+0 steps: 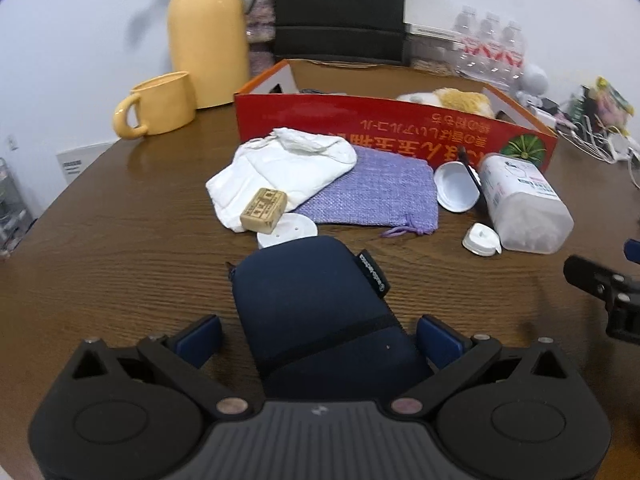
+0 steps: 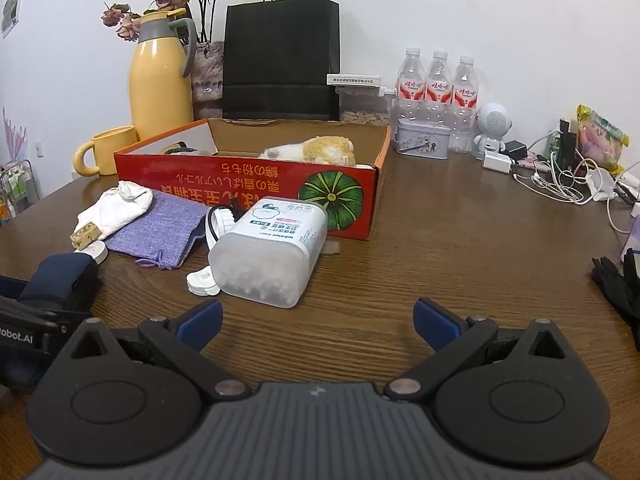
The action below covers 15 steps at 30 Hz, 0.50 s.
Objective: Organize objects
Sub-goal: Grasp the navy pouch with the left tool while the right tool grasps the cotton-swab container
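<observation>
A navy zip pouch (image 1: 312, 300) lies on the brown table between the spread fingers of my left gripper (image 1: 320, 340), which is open, with a small gap on each side. Beyond it lie a wooden block (image 1: 264, 210), a white disc (image 1: 292, 228), a white cloth (image 1: 280, 168) and a purple woven pouch (image 1: 380, 196). A tipped cotton-swab container (image 2: 272, 248) rests against the red cardboard box (image 2: 248, 184), which holds a plush toy (image 2: 320, 148). My right gripper (image 2: 318, 324) is open over bare table just short of the container, with nothing between its fingers.
A yellow mug (image 2: 108, 152) and a yellow thermos (image 2: 160, 76) stand left of the box, with a black paper bag (image 2: 280, 60) behind it. Water bottles (image 2: 438, 80), a tin (image 2: 422, 140), a small speaker and tangled cables (image 2: 560, 184) fill the back right. Black gloves (image 2: 620, 284) lie at the right edge.
</observation>
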Available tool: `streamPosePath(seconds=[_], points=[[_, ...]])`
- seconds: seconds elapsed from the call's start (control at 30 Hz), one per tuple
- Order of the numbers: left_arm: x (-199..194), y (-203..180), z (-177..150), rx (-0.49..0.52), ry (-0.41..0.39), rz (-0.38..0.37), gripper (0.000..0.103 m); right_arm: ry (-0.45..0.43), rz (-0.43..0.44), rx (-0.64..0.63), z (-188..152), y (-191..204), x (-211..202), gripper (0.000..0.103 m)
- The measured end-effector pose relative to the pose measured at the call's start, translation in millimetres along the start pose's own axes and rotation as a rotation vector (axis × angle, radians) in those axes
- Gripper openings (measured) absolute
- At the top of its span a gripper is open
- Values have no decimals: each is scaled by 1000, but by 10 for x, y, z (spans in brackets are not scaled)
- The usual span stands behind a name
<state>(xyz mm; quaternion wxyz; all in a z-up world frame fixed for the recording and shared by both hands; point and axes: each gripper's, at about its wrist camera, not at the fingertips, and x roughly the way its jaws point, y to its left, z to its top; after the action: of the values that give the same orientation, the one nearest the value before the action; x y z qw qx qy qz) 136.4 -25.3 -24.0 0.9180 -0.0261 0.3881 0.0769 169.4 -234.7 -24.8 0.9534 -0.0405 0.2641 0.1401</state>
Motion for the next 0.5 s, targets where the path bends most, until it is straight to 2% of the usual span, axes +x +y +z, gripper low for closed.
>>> streamPosePath(seconds=[0.13,0.2,0.23,0.37,0.5], points=[[-16,-17,-29,-24,-15,15,102,3,-3,1,-2,4,-1,103],[-51,-22,-61,-32,-44,27,92,7,-2,5,-1,-4,4,103],[-85,-5,-74,-39,-62,18,81,9,-1,7,2,-9,9,103],[-156,61,-102,-63,-85,-13,71,17,-1,7,6,-9,24,103],[-230,80,-135,-31,-119,-9,67,22,1,4,8,-11,36,103]])
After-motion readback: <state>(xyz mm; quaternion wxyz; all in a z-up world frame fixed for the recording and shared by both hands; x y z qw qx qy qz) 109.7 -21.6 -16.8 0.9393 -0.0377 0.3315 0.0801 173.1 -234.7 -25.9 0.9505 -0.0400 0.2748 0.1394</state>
